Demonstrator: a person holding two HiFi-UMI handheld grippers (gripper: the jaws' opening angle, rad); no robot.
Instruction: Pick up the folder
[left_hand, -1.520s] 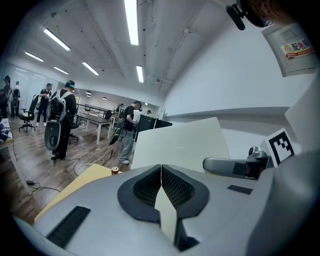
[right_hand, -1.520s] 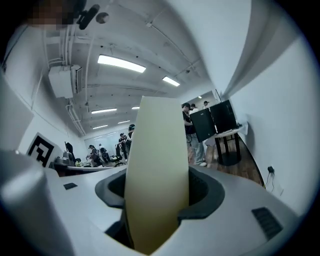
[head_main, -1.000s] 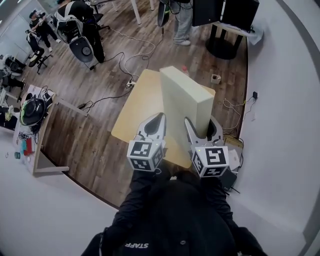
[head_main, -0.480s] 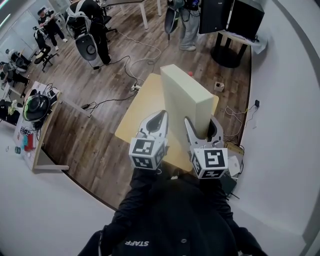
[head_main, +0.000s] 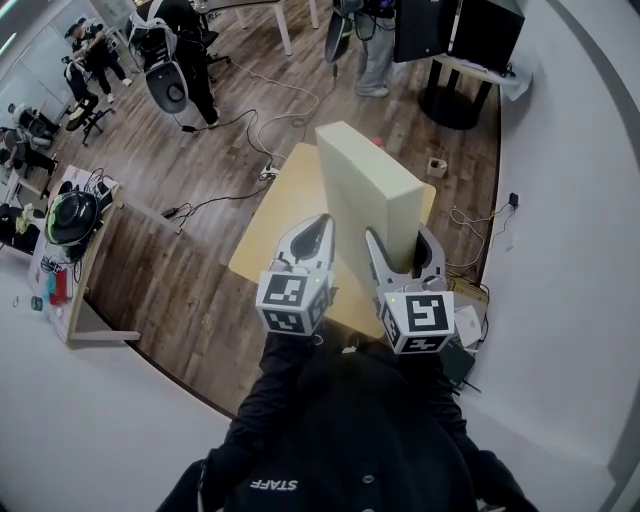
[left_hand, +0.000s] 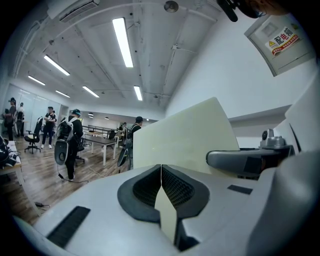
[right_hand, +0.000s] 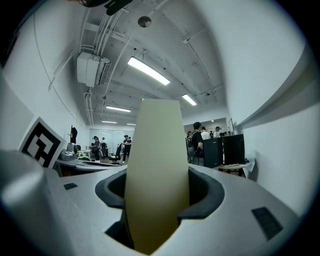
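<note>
The folder (head_main: 365, 190) is a thick cream box file, held upright in the air above a light wooden table (head_main: 280, 215). My right gripper (head_main: 398, 242) is shut on its wide spine end, which fills the gap between the jaws in the right gripper view (right_hand: 157, 175). My left gripper (head_main: 318, 230) sits at the folder's left side. Its jaws are shut on a thin cream cover edge (left_hand: 167, 215), and the folder's broad face (left_hand: 185, 140) rises behind it. The right gripper's finger (left_hand: 245, 161) shows at the right of the left gripper view.
A white wall (head_main: 570, 200) runs close on the right. Cables (head_main: 250, 125) trail over the wooden floor beyond the table. Black monitors on a stand (head_main: 455, 40) are at the back right, several people and chairs at the back left, and a cluttered desk (head_main: 70, 240) at the left.
Both grippers have risen a little with the folder between them. The grip on the folder is the same.
</note>
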